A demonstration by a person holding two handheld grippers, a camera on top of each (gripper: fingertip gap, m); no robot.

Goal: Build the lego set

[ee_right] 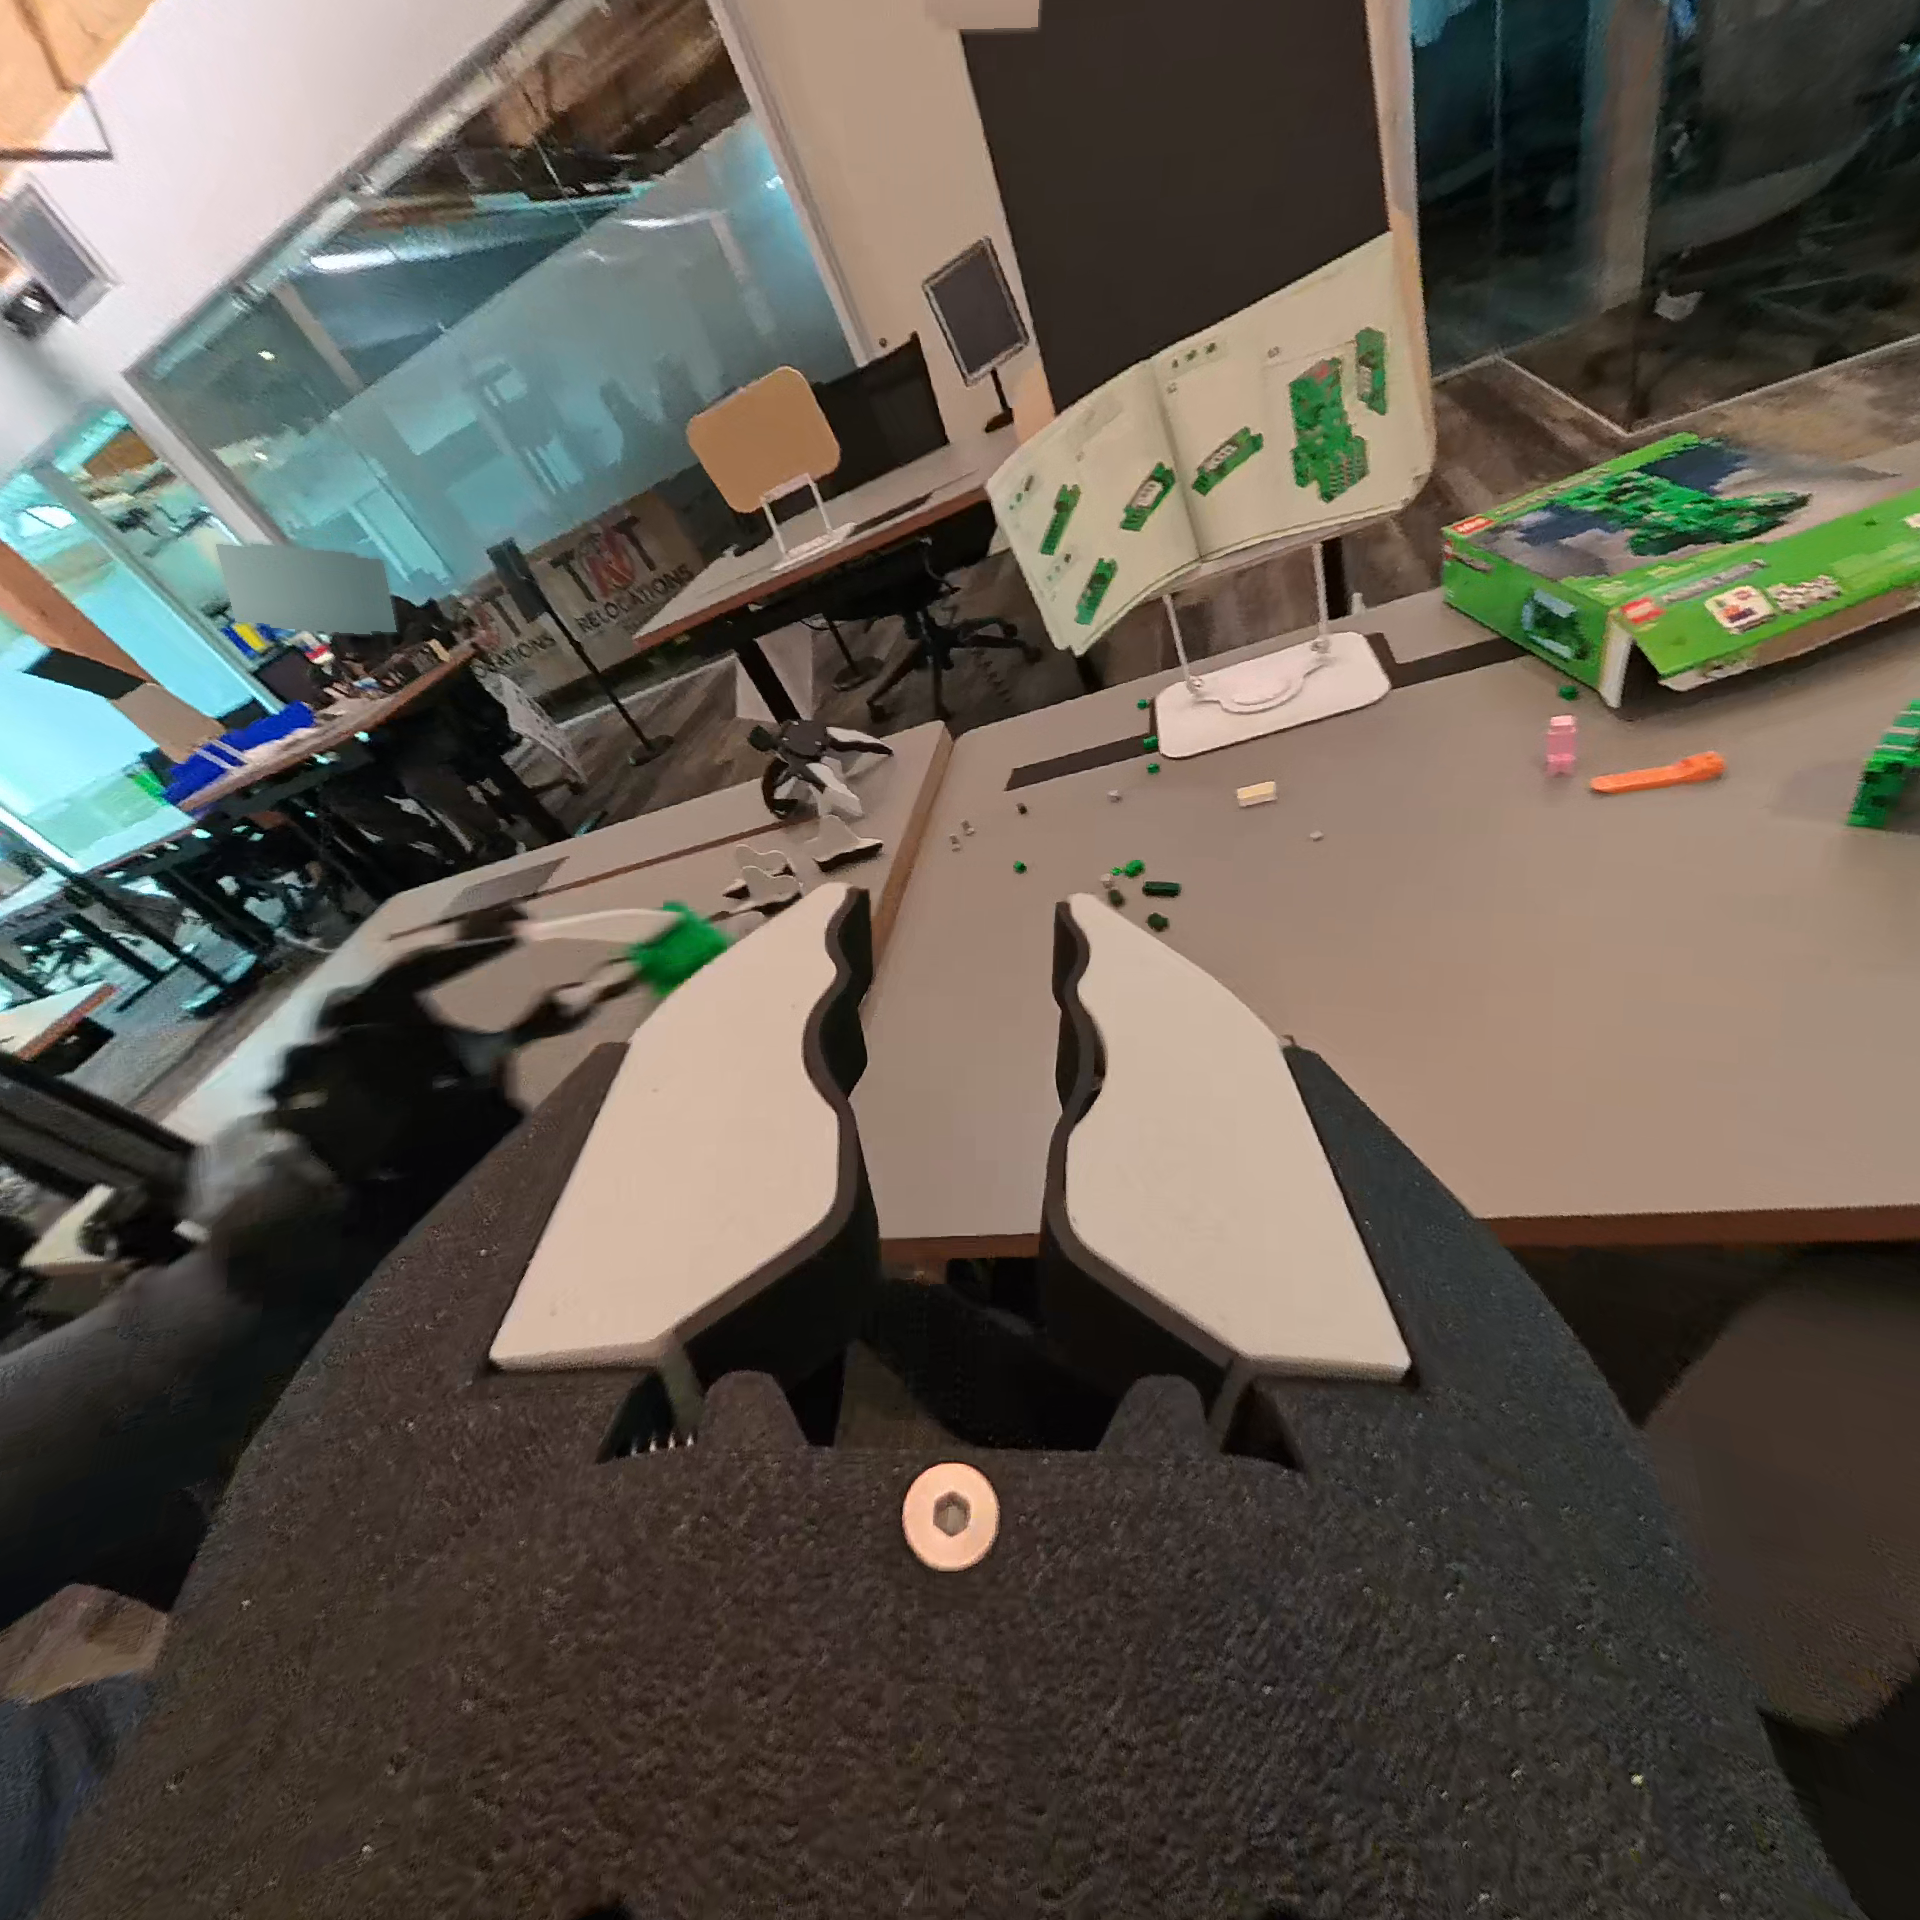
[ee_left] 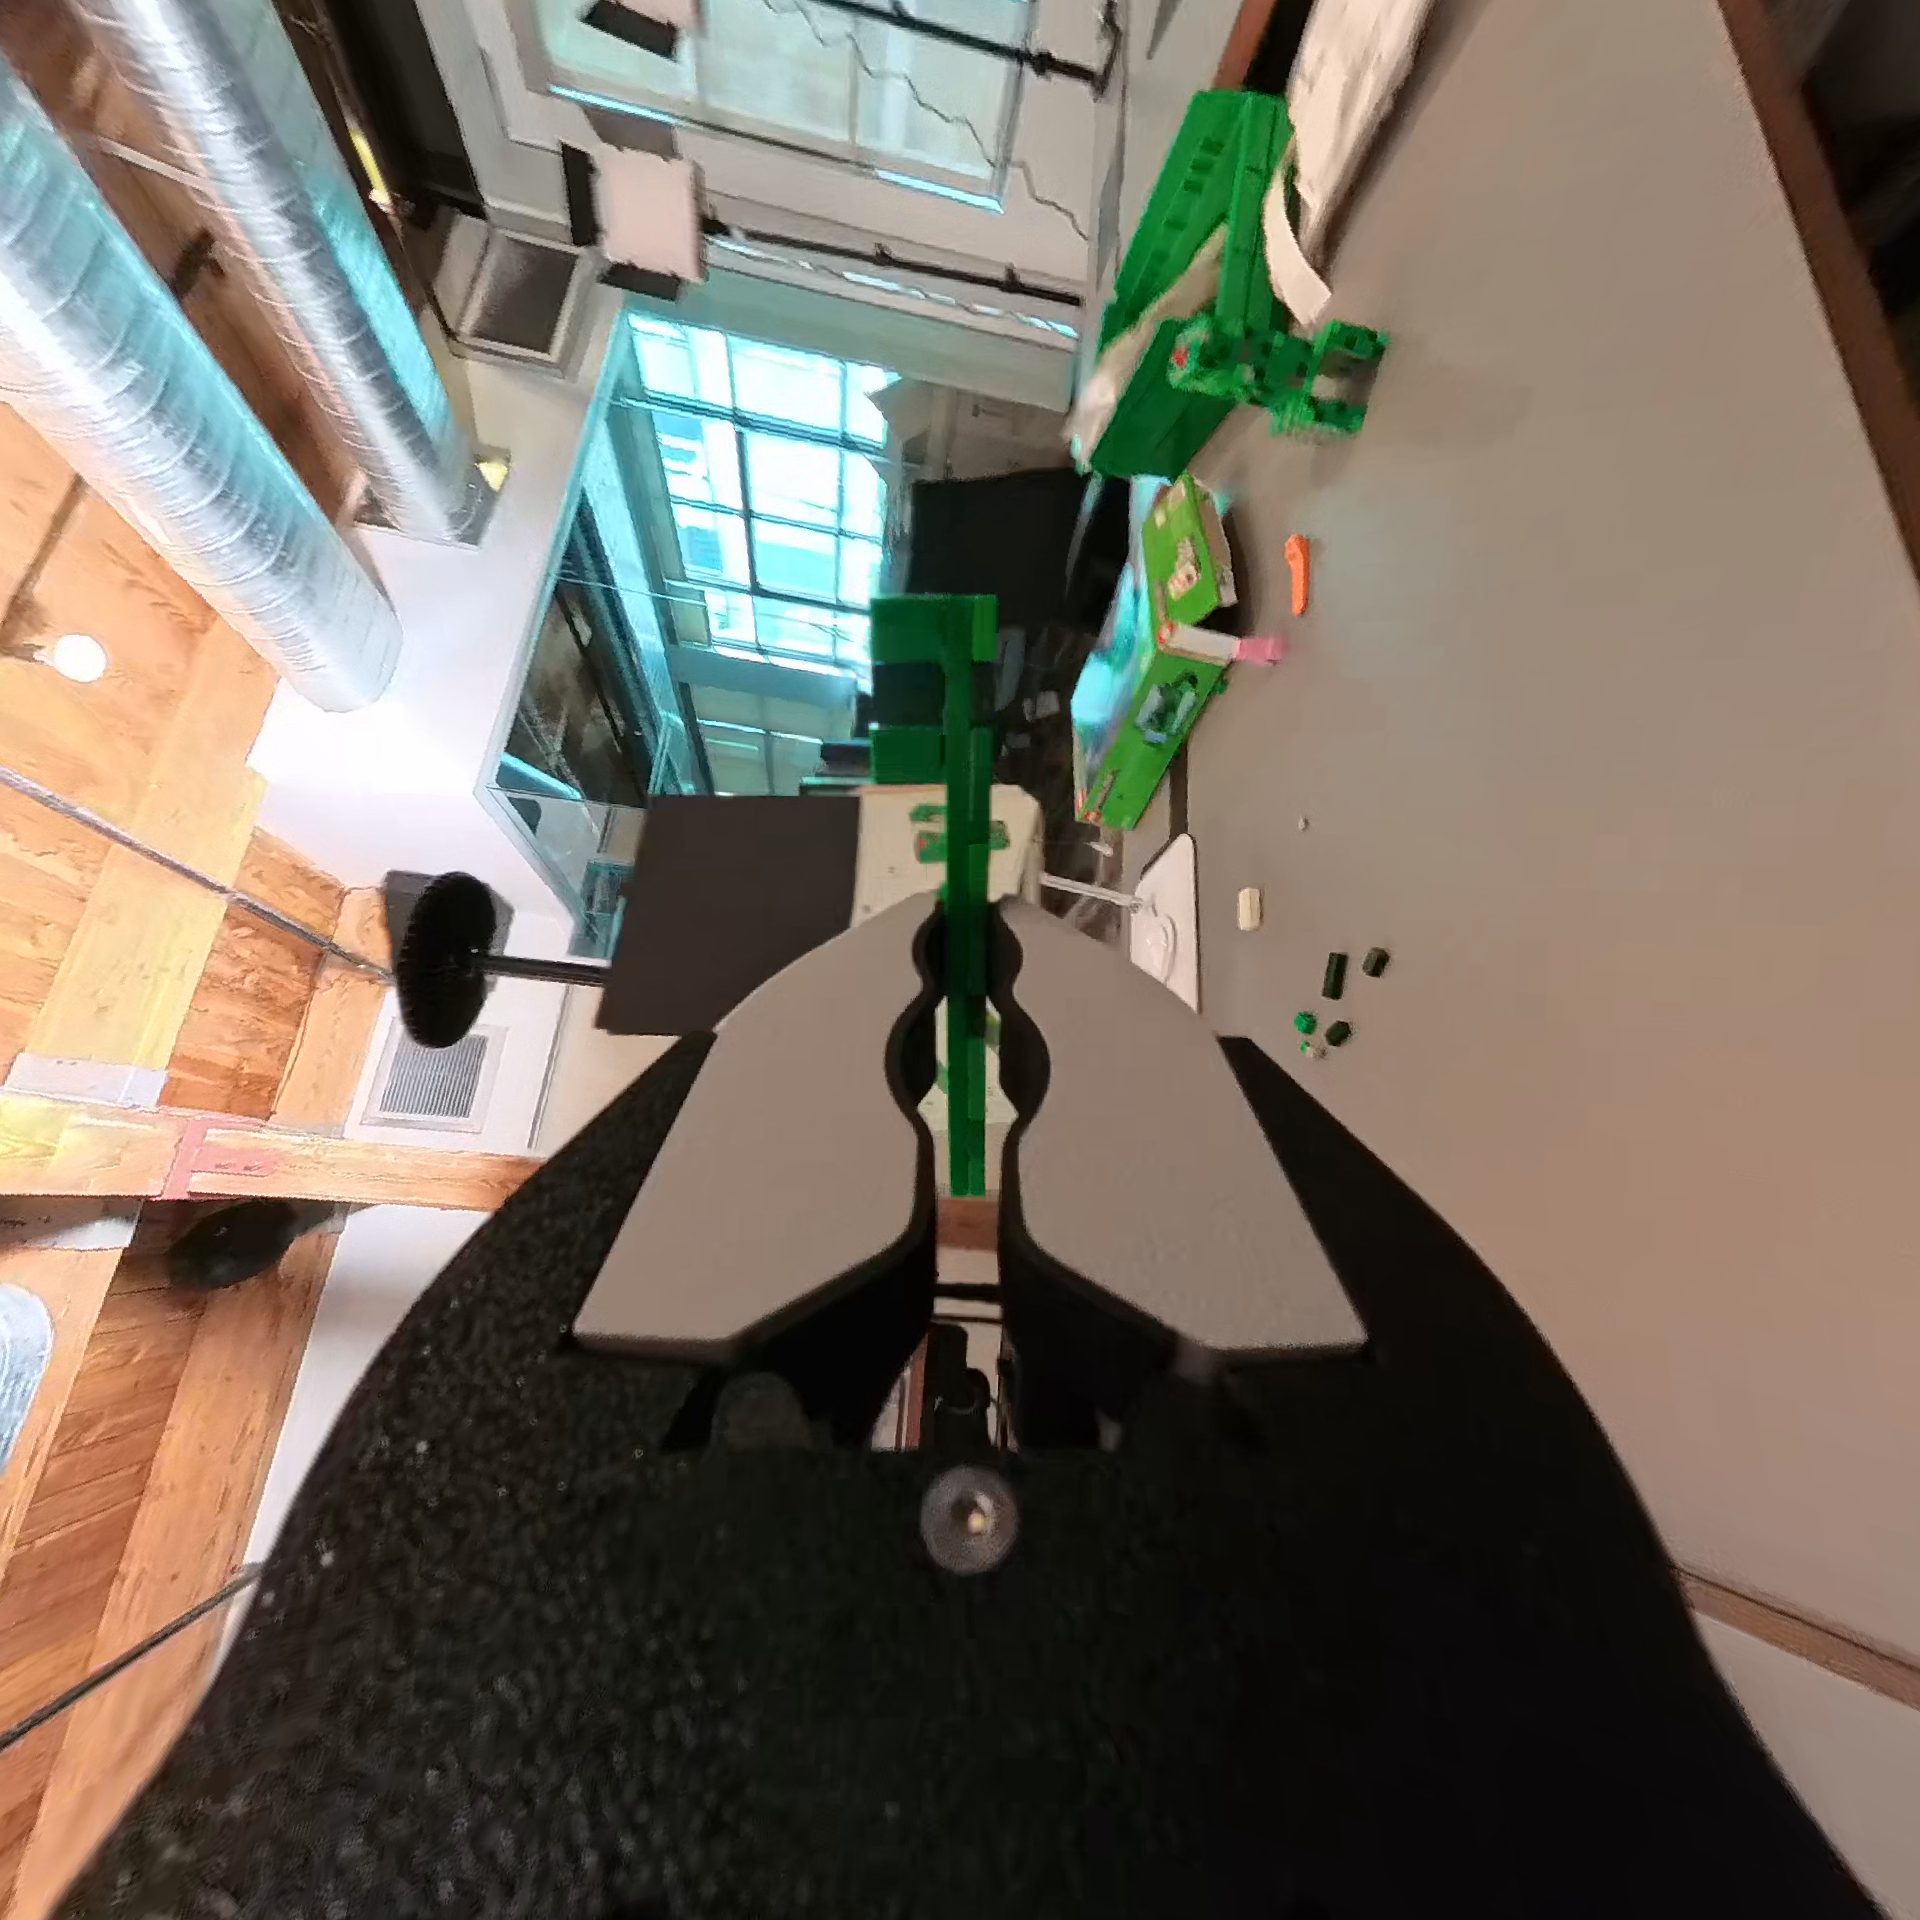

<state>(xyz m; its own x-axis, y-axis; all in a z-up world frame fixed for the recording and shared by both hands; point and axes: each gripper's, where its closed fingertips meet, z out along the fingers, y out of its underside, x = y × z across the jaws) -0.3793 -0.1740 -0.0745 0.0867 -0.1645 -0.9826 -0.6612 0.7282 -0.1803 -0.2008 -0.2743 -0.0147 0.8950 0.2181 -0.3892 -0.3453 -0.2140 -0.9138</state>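
The left gripper (ee_left: 964, 925) is clenched on a long green lego assembly (ee_left: 961, 831), a thin strip of stacked plates seen edge-on, with a few green and black bricks fixed near its far end. The strip runs straight out between the two grey fingers (ee_left: 821, 1122), and the whole gripper is rolled over on its side, lifted clear of the grey counter (ee_left: 1558, 935). From the right wrist view that same gripper (ee_right: 665, 951) shows blurred, to the left of the open instruction booklet, a green piece pinched at its tip.

The right gripper (ee_right: 961, 914) is released, its fingers spread with nothing between them, hovering above the near edge of the counter (ee_right: 1455, 1039).

The instruction booklet (ee_right: 1216, 488) stands open on a white wire stand (ee_right: 1273, 691) at the back of the counter. In front of the stand lies a scatter of small green and dark loose bricks (ee_right: 1138, 883), with a cream brick (ee_right: 1255, 794) just in front of the stand. To the right of the booklet sits the green lego box (ee_right: 1683, 582), lying flat with one end flap open. In front of the box are a small pink figure (ee_right: 1561, 743) and an orange brick separator (ee_right: 1657, 774), close together but apart. At the far right, beyond the separator, part of a green built section (ee_right: 1886, 769) stands on the counter. In the left wrist view, a bigger green build (ee_left: 1205, 301) sits beyond the box (ee_left: 1153, 707), with white plastic bags against it.
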